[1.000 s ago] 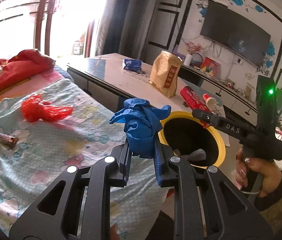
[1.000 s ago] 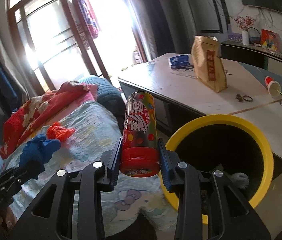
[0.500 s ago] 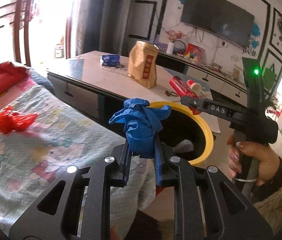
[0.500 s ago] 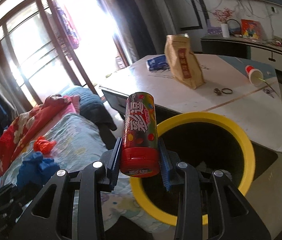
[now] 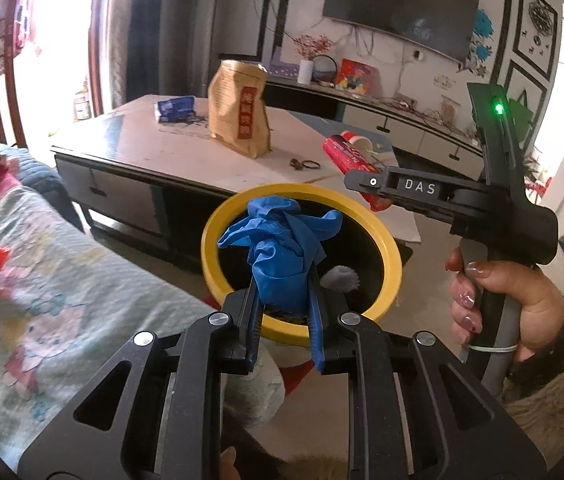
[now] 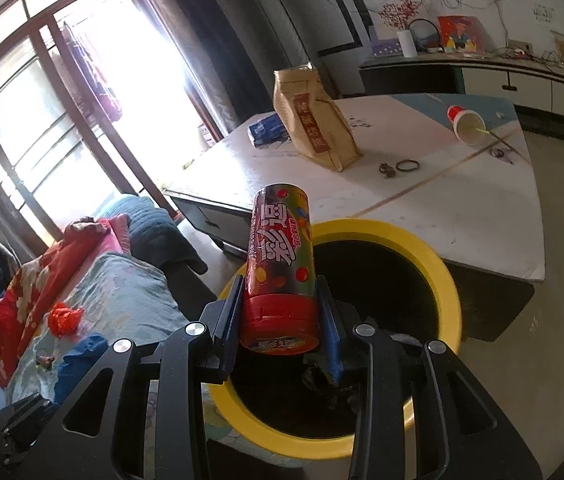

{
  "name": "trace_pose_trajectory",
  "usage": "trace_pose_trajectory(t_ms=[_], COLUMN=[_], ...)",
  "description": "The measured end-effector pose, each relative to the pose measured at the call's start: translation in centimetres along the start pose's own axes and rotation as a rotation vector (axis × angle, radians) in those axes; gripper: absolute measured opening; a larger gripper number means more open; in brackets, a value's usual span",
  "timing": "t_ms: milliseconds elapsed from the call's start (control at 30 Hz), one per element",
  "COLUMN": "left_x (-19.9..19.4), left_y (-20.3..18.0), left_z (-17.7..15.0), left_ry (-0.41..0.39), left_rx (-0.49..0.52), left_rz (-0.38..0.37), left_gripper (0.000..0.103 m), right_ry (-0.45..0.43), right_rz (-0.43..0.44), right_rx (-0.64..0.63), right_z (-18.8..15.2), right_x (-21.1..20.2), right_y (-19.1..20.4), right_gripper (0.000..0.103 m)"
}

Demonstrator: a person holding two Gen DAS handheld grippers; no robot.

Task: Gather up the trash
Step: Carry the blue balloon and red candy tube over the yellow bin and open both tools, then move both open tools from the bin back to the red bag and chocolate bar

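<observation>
Both tongs have swung from over the bed toward the yellow-rimmed trash bin [image 5: 391, 258], which now sits directly ahead of each. Left tongs [image 5: 283, 312] are closed on a crumpled blue glove [image 5: 282, 248], held up over the near part of the bin's mouth. Right tongs [image 6: 280, 320] are clamped on the red cap end of a candy tube [image 6: 280, 258], which points up and away above the bin's near rim [image 6: 447, 280]. White and dark scraps lie inside the bin. Beyond the bin, a counter [image 6: 421, 204] carries a brown paper bag [image 6: 315, 122], a blue packet and a tipped paper cup [image 6: 465, 122]. Left of the bin, on the bed [image 5: 54, 300], lies a red wrapper [image 6: 65, 318].
</observation>
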State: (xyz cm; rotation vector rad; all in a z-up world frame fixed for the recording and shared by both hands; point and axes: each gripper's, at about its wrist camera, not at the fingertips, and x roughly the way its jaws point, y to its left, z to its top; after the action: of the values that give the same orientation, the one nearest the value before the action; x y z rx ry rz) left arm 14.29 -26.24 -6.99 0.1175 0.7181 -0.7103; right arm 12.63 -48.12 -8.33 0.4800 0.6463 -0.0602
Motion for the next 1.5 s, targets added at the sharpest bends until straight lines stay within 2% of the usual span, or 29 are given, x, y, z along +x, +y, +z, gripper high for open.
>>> trace_pose_trajectory(t_ms=[467,867,933,967,1000,1033,1167,1233,1300,1500], left_x=[5.3,8.7,9.0,9.1,9.0,8.9,8.0,7.3,6.7,4.3], left_y=[-1.2,-1.4,-1.4,-1.4,-1.4,-1.2,-0.9,-0.5,-0.3,1.6], left_z=[0.2,0.2,0.3,0.3,0.3,0.3,0.4,0.3,0.4,0.6], left_ry=[0.074,0.129,0.133,0.135,0.136,0.131,0.104,0.088,0.072,0.025], left_rx=[0.041,0.05,0.054,0.054,0.052,0.044,0.026,0.007,-0.012,-0.077], left_rz=[-0.019,-0.028,-0.029,-0.029,-0.029,-0.031,-0.019,-0.026,-0.013,0.015], left_gripper=[0.014,0.014,0.019,0.027,0.041,0.048,0.083,0.084,0.092,0.092], right_ry=[0.038,0.045,0.042,0.04,0.037,0.03,0.022,0.017,0.014,-0.02], right_rz=[-0.011,-0.006,-0.01,-0.011,-0.016,-0.022,-0.034,-0.04,-0.046,-0.071], right_rx=[0.073,0.092,0.099,0.1,0.099,0.098,0.088,0.077,0.059,-0.003], right_z=[-0.5,-0.5,-0.5,-0.5,-0.5,-0.5,-0.4,-0.5,-0.4,-0.4], right_x=[1.2,1.8,1.8,1.7,1.7,1.6,1.3,1.1,0.9,0.1], right_y=[-3.8,-4.7,-4.9,-4.8,-4.8,-4.8,-4.5,-4.2,-3.7,-2.0], right_gripper=[0.033,0.034,0.038,0.043,0.049,0.053,0.059,0.061,0.063,0.065])
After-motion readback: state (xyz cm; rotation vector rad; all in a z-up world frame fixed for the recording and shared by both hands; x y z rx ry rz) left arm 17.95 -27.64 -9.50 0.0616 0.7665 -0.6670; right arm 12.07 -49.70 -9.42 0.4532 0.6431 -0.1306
